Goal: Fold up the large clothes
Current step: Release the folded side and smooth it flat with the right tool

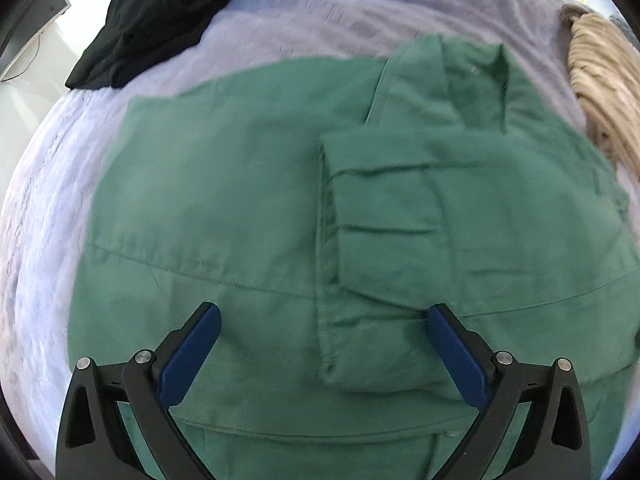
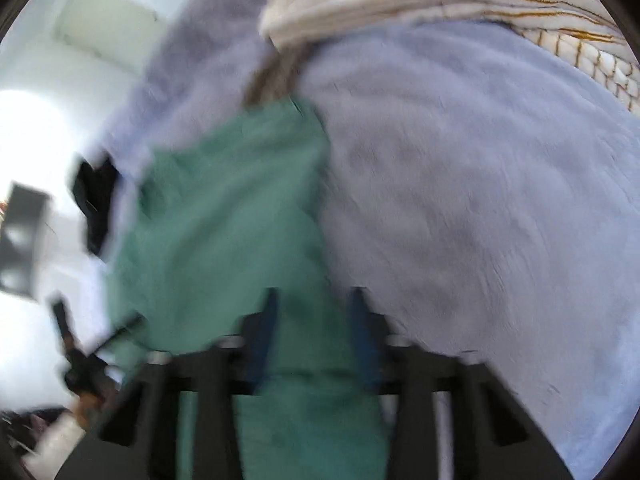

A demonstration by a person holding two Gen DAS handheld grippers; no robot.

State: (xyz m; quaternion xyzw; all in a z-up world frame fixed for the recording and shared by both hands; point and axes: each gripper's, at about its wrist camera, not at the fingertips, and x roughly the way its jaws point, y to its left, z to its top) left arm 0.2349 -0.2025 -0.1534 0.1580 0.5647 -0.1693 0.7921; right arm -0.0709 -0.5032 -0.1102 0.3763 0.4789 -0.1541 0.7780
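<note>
**Green garment half folded on the bed, right view blurred**

Your left tool (image 1: pixel 320 320) hangs over the green garment (image 1: pixel 248 200) with its blue pads (image 1: pixel 192 352) spread wide and nothing between them. Your right tool (image 2: pixel 314 300) is smeared by motion blur: its jaws stand narrow with green cloth lying in the gap, but you cannot tell whether the pads are pressing on it. At the left edge of the right view a dark jointed shape (image 2: pixel 76 356) is too blurred to name, and both tools are cut off by the bottom of their views.

The garment lies on a bed covered by a pale lavender fleece blanket (image 1: pixel 320 12). A black garment (image 1: pixel 152 20) sits bunched at the far left corner of the blanket, well apart from the green one. A cream striped knit (image 1: pixel 604 92) lies at the right edge, just beside the green collar end. Beyond the bed the room is bright white and washed out.

The green garment is spread mostly flat, with a sleeve (image 1: pixel 392 248) folded inward across its body and the collar (image 1: pixel 472 76) at the far end. Stitched seams run across the near part.
</note>
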